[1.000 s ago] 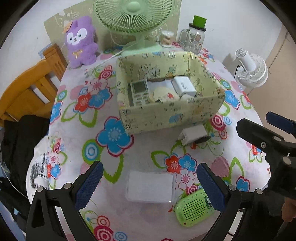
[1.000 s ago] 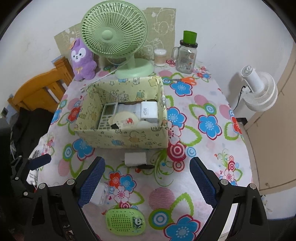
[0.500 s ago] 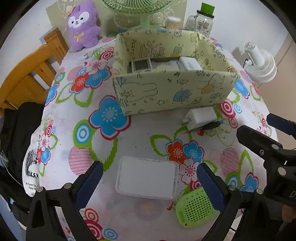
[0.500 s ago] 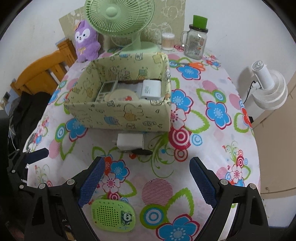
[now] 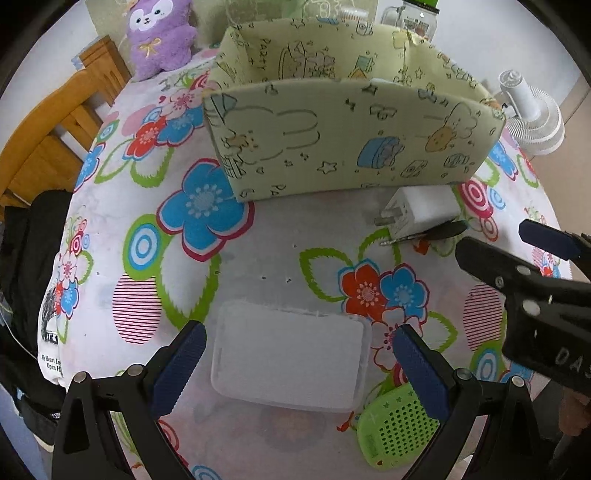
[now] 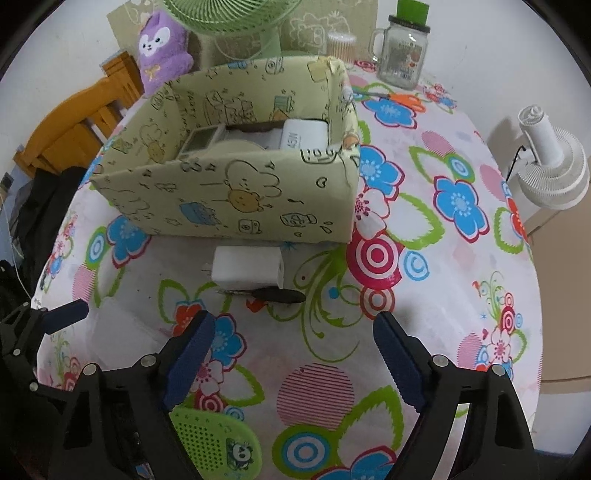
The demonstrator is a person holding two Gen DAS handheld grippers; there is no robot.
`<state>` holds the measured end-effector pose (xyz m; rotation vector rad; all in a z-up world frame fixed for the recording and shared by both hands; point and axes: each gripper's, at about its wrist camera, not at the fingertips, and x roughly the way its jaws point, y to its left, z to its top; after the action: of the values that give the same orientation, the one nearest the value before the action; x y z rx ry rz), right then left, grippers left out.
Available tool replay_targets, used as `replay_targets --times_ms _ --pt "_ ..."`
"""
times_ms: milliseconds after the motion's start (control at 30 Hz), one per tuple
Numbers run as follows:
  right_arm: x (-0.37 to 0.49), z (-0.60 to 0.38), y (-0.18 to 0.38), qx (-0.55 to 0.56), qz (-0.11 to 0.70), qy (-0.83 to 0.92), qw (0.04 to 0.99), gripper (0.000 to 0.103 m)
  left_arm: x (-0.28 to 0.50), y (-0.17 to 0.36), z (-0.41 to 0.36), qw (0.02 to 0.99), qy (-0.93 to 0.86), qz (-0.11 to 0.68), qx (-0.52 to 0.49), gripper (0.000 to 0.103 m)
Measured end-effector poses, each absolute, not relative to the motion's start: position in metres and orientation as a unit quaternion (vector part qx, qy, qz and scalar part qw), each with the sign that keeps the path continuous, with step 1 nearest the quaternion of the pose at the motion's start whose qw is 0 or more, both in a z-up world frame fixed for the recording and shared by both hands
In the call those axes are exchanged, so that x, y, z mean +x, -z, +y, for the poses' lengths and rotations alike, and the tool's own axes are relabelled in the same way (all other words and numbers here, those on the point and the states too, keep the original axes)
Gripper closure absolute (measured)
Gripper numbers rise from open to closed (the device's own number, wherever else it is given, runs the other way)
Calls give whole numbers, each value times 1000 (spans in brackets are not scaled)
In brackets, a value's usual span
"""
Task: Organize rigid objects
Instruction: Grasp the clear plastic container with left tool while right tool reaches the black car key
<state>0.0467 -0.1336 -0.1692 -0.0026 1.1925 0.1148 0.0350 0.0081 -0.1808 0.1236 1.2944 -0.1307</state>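
Observation:
A clear plastic case point(image 5: 290, 363) lies flat on the floral tablecloth. My left gripper point(image 5: 295, 365) is open, its fingers on either side of the case, low over it. A green perforated gadget point(image 5: 395, 428) lies just right of the case; it also shows in the right wrist view point(image 6: 218, 443). A white charger plug point(image 6: 249, 267) and a black-handled tool point(image 6: 277, 294) lie in front of the yellow cartoon box point(image 6: 236, 199), which holds several white items. My right gripper point(image 6: 295, 358) is open and empty, short of the plug.
A purple plush point(image 6: 162, 48), a green fan point(image 6: 240, 22), a glass jar with a green lid point(image 6: 404, 51) and a cotton-swab tub stand behind the box. A white fan point(image 6: 554, 166) is off the table's right edge. A wooden chair point(image 5: 55, 122) stands at left.
Both grippers have moved forward and down toward the table. The left one now straddles the clear case; the right one has come closer to the plug and box.

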Motion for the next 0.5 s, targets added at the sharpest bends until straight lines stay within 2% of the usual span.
replay_targets --times_ms 167,500 --pt "53 -133 180 6 568 -56 821 18 35 188 7 790 56 607 63 1" --pt "66 -127 194 9 573 -64 817 29 39 197 11 785 45 617 46 11"
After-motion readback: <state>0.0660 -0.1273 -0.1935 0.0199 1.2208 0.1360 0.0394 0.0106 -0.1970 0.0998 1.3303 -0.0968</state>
